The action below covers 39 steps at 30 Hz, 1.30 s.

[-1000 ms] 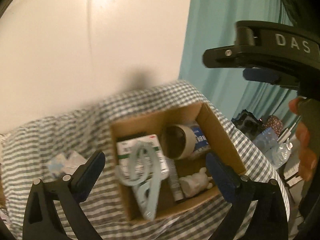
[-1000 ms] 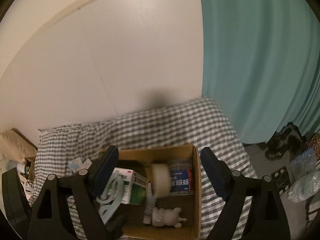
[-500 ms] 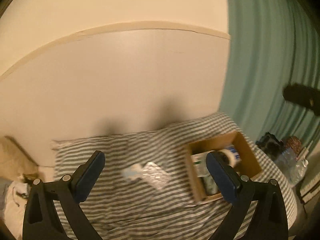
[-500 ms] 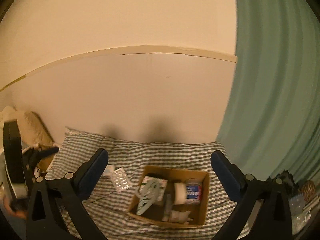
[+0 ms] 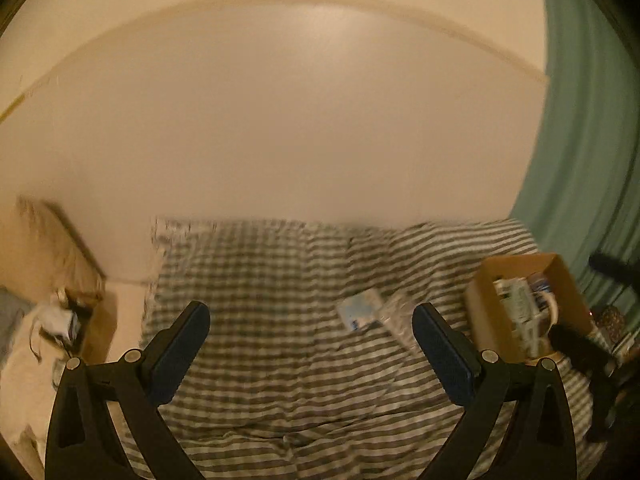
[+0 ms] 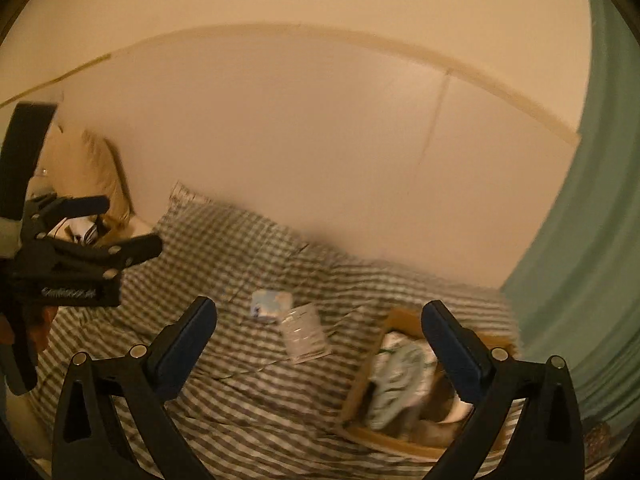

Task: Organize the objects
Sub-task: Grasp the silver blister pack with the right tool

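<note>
2 packets (image 6: 286,318) lie on the checked bedspread (image 5: 260,292) beside a cardboard box (image 5: 486,308).

A bedroom: checked bedding (image 5: 280,320), pillow (image 6: 92,168), teal curtain (image 5: 580,160).

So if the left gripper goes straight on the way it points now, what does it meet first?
Most likely the bare checked bedcover: nothing lies between the open fingers of the left gripper. The small packets lie to the right of that line, and the cardboard box further right. Blur makes depth uncertain.
</note>
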### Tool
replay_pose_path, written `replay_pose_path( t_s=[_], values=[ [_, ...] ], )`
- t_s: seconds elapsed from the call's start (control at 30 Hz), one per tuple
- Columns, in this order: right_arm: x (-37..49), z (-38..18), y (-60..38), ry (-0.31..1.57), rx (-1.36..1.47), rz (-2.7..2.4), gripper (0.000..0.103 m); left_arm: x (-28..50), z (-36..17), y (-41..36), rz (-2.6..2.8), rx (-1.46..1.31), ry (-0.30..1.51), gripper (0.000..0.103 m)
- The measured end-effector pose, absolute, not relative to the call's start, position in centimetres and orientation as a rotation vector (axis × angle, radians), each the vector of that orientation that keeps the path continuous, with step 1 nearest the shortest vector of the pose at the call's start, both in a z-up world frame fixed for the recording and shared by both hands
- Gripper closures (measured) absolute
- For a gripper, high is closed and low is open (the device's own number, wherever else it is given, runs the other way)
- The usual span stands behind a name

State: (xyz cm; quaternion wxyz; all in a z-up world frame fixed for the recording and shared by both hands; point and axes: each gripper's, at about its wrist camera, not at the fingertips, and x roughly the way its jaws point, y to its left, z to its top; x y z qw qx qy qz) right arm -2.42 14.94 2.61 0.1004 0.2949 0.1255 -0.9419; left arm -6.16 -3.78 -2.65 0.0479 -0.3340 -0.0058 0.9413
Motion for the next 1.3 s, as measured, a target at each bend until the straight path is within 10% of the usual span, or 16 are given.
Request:
replay_pose_path(
  t_s=[0.87,1.2,1.3],
  values=[
    [-19.3,-21.0,13.3,0.474,1.509,-2.680,0.001,-14.2,-19.3,-4.0,2.767,-1.364,-0.056,0.000],
    [-19.4,-21.4,14.2,0.440,1.510,-2.699,0.038,-16.1,-20.0,0.4,2.730,-1.301,0.160,0.000],
    [-18.5,-20.3,14.7,0.467,1.488,-2.730,0.064,-16.5,-19.8,1.3,2.712,-1.269,0.184,0.000]
  ],
)
